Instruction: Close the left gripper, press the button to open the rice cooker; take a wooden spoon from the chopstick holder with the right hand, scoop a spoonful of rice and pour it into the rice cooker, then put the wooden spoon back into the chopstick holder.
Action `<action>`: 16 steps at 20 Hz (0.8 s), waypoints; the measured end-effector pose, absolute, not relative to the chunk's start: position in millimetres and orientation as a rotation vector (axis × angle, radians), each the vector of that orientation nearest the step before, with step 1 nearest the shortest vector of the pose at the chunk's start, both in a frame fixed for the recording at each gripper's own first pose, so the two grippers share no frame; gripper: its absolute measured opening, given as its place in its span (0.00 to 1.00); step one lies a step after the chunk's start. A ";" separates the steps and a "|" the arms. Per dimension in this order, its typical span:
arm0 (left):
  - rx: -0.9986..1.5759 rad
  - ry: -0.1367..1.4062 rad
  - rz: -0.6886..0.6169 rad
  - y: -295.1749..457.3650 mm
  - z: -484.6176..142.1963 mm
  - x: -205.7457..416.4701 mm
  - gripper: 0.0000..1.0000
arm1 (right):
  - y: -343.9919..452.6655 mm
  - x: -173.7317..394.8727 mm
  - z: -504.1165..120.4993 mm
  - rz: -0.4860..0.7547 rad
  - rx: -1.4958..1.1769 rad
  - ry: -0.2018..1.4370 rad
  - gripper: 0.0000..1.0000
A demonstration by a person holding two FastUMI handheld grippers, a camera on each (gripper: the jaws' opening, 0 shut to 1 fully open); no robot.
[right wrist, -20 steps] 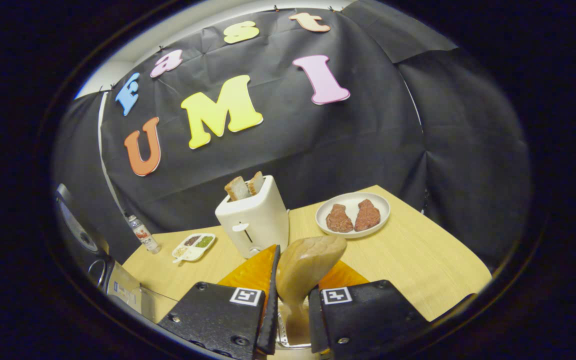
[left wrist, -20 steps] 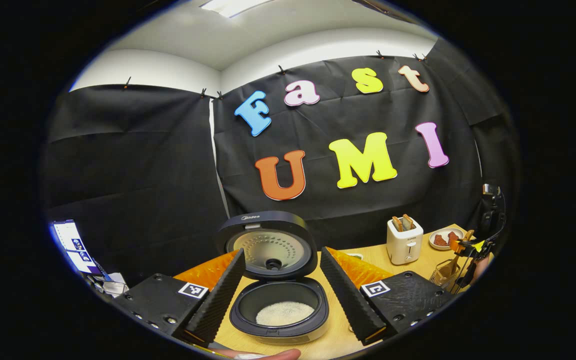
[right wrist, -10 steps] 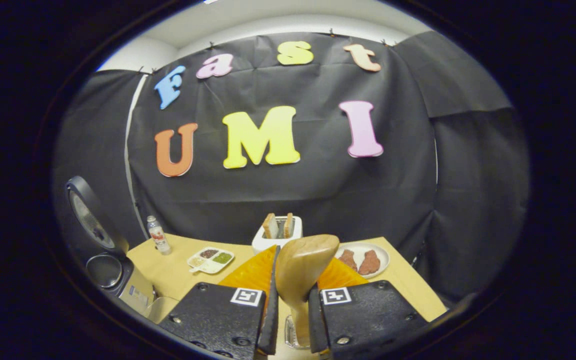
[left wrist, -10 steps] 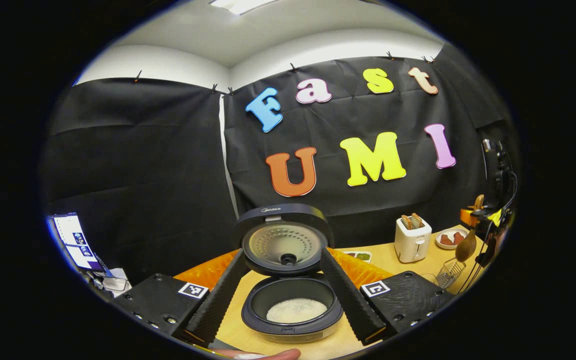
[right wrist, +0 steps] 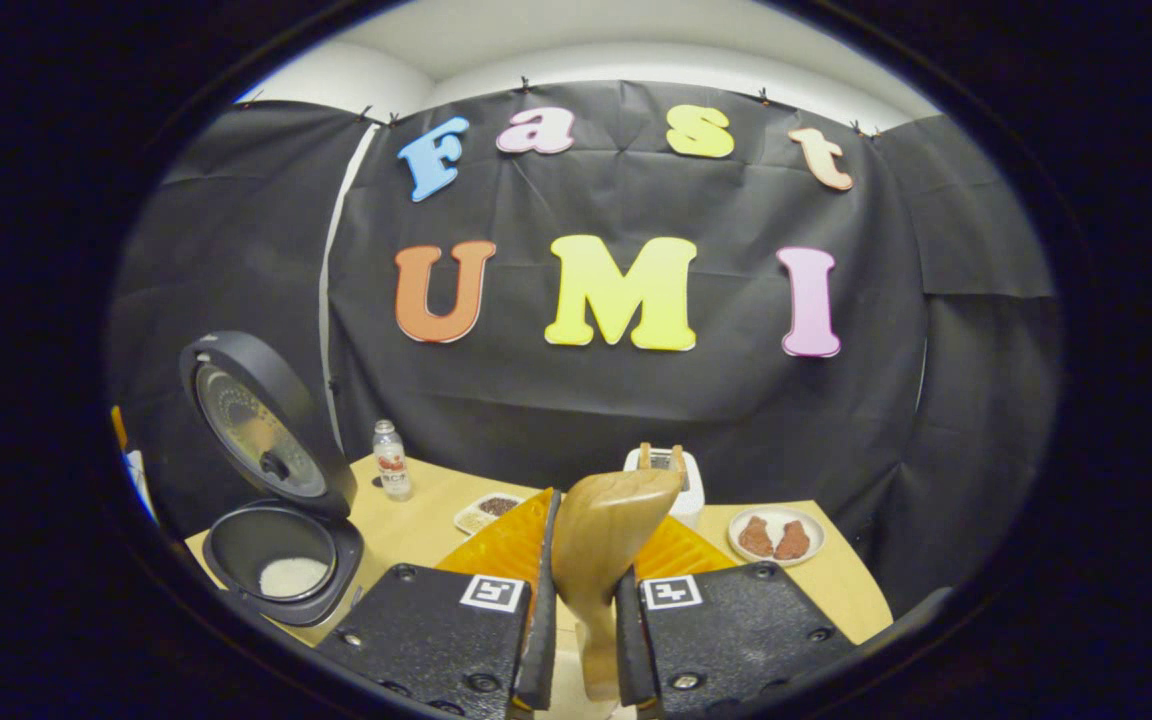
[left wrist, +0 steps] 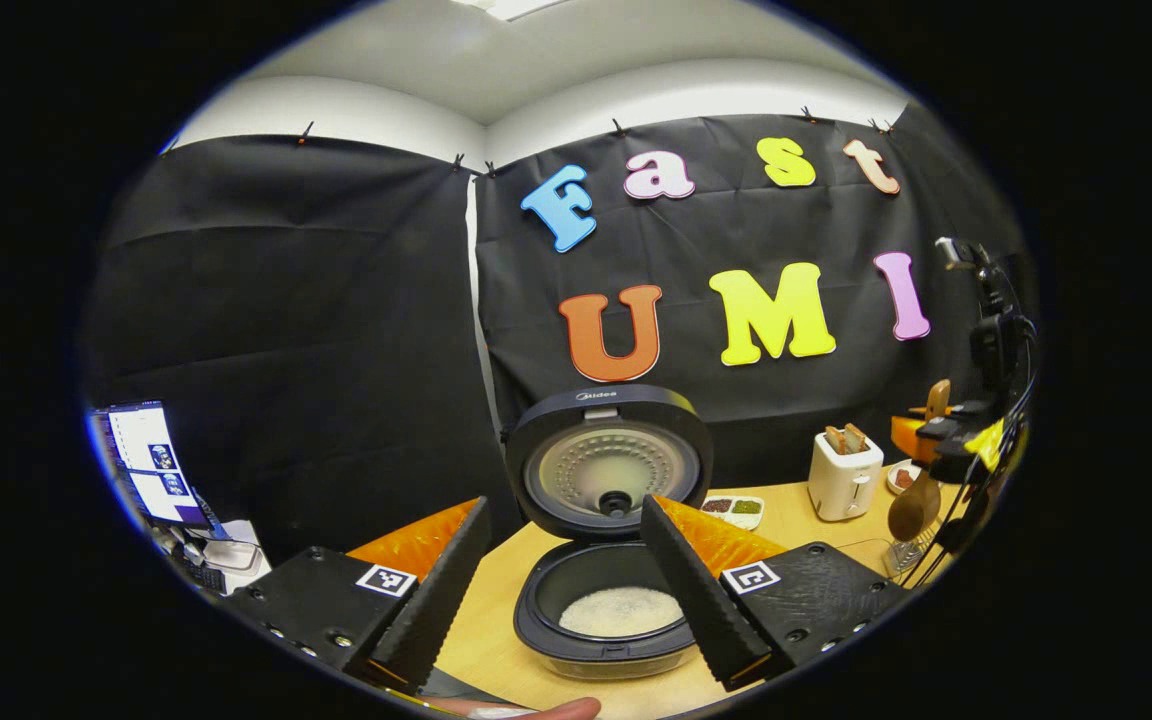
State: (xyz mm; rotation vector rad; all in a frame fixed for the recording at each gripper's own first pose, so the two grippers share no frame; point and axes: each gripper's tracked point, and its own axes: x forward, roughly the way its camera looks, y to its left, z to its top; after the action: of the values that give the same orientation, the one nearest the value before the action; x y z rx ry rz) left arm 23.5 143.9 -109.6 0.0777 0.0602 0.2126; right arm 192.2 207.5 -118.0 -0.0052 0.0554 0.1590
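Now the right gripper (right wrist: 579, 640) has its fingers clenched on the handle of the wooden spoon (right wrist: 598, 545), low in the centre of the right gripper view, with the bowl of the spoon standing up above the fingers. I think this firm, upright hold is meant to keep the spoon steady for scooping. The left gripper (left wrist: 566, 590) has its fingers released and spread wide at the bottom of the left gripper view, and between them the rice cooker (left wrist: 608, 540) stands open, its lid upright. White rice (left wrist: 620, 611) lies in the inner pot, so the button step seems done. The chopstick holder (left wrist: 904, 554), a wire basket, is at the right edge there, below the spoon. The worktop (right wrist: 416, 525) is light wood and carries a toaster (right wrist: 673, 478), a plate of meat (right wrist: 776, 535) and a small bottle (right wrist: 391, 462). Black cloth closes the booth behind.
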 end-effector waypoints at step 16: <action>0.083 0.098 0.229 160.9 -128.9 21.6 0.96 | 254.4 197.5 -252.5 0.172 -0.230 0.196 0.30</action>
State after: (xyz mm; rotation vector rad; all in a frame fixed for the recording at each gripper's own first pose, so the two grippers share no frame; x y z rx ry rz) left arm 21.6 160.9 -128.9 0.0832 0.0981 0.2291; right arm 197.5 254.4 -252.5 -0.2304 0.1959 0.1723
